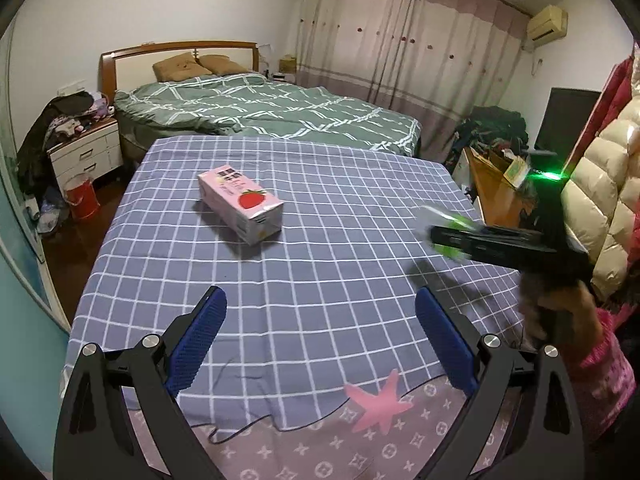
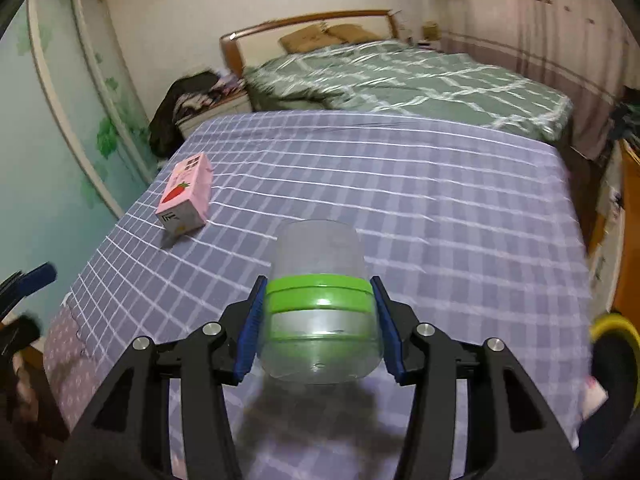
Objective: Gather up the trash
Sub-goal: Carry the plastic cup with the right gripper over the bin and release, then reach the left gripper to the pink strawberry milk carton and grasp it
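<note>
A clear plastic bottle with a green label (image 2: 319,308) sits crosswise between the blue pads of my right gripper (image 2: 319,292), which is shut on it and holds it above the checked cloth. In the left wrist view that same gripper and bottle (image 1: 448,232) appear blurred at the right, carried by a hand (image 1: 560,304). A pink strawberry milk carton (image 1: 241,207) lies on its side on the cloth, ahead and a little left of my left gripper (image 1: 320,312), whose fingers stand wide apart with nothing between them. The carton (image 2: 185,201) is also at the left in the right wrist view.
The blue checked cloth (image 1: 320,280) covers a wide flat surface. Behind it stands a bed with a green quilt (image 1: 260,108). A cluttered nightstand (image 1: 84,148) and a red bucket (image 1: 82,200) are at the left. A wooden desk (image 1: 496,188) and hanging coats (image 1: 608,184) are at the right.
</note>
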Demonstrator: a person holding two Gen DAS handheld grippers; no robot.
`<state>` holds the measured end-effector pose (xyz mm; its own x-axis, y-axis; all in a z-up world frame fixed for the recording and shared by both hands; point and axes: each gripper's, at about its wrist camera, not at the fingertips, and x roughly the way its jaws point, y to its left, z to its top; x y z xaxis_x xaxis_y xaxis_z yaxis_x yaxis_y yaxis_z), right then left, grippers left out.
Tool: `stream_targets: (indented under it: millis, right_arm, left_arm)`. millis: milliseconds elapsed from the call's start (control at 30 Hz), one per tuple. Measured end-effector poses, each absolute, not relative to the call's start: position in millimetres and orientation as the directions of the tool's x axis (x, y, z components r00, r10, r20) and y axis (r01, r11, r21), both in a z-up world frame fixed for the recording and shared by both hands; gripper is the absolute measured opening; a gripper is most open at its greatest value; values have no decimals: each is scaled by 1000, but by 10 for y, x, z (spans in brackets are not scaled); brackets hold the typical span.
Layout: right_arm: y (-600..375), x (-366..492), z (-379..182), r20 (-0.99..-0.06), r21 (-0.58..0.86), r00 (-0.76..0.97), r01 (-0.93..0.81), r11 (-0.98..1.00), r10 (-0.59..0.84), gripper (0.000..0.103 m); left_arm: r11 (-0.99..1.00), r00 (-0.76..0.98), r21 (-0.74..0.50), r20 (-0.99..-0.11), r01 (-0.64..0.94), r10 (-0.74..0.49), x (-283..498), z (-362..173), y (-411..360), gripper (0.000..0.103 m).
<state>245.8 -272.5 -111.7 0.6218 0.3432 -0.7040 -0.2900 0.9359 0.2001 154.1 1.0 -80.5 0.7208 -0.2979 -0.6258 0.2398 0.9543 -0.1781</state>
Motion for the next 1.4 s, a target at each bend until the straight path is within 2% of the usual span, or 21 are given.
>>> stream_targets:
  millis: [133,267,433,600,667,933,1400]
  right_arm:
    - [-3345,2129,-1048,-677,197,693,-152,969,246,48]
    - [-4048,1869,-1071,-677,145,733,49,988,63,48]
    - [-4746,1776,-1312,-719,140,693,231,963,-62,48]
    - [-5154,1819,-1581,-762,121,634,337,934,-130,49]
    - [-5214,1867,-1630,-764,111,624,378,919,-164,60]
    - [-5136,1793,-1558,-727,118,664,368,922,-172,67]
    - [-5048,1862,-1502,-721,145,684,305,941,-111,69]
  left_arm:
    - [956,721,-165,-628,242,-291,1644,-797,-101,94]
    - [957,723,-176,-627,230,-289,1741,-793,-138,94]
    - [962,712,-192,-647,195,-273,1890,-850,-165,94]
    - [971,712,-179,-660,159,-239,2023,-886,-174,94]
    - [975,713,-171,-665,144,-222,2079,-898,-172,94]
    - [986,695,-159,-703,54,-152,2382,-1057,-134,94]
    - [982,631,-130,-775,-138,-14,3357,-1240,-38,94]
